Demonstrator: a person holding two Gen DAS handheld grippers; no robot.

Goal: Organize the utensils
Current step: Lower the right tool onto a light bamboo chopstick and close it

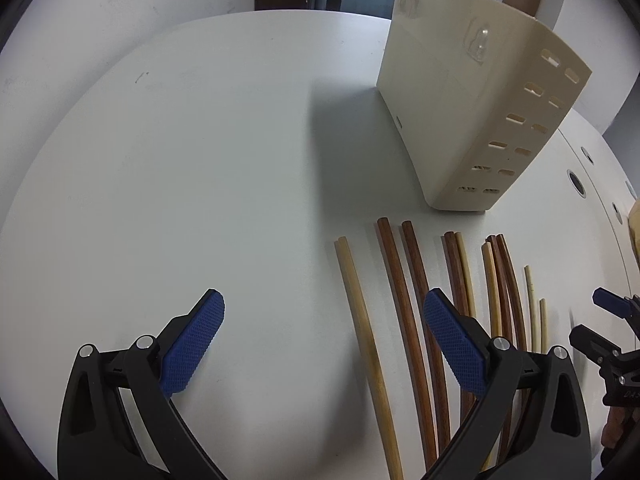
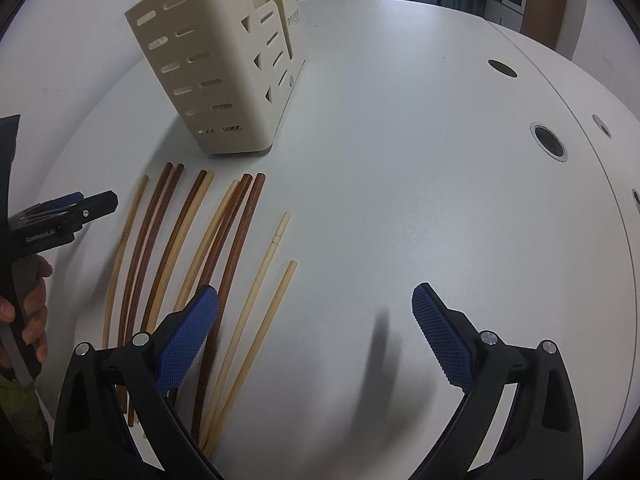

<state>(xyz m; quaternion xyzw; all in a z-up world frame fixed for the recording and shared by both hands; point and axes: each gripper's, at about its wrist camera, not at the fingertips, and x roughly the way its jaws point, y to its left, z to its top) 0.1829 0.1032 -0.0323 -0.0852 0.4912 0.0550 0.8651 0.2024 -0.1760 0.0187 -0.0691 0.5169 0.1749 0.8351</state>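
Observation:
Several chopsticks lie side by side on the white table (image 1: 180, 140), some pale bamboo (image 1: 362, 316), some dark brown (image 1: 404, 300). Beyond their tips stands a cream slotted utensil holder (image 1: 460, 120). My left gripper (image 1: 324, 324) is open above the table, left of the row, with its right finger over the dark sticks. The right wrist view shows the same dark chopsticks (image 2: 236, 232), pale chopsticks (image 2: 276, 300) and utensil holder (image 2: 216, 76). My right gripper (image 2: 316, 320) is open and empty, hovering right of the row. The left gripper (image 2: 76, 204) appears at that view's left edge.
Round cable holes (image 2: 550, 142) sit in the table (image 2: 400, 160) to the right, beside a seam. A person's hand (image 2: 34, 320) grips the left tool's handle. The right gripper (image 1: 608, 320) shows at the left view's right edge. A dark doorway lies behind the table.

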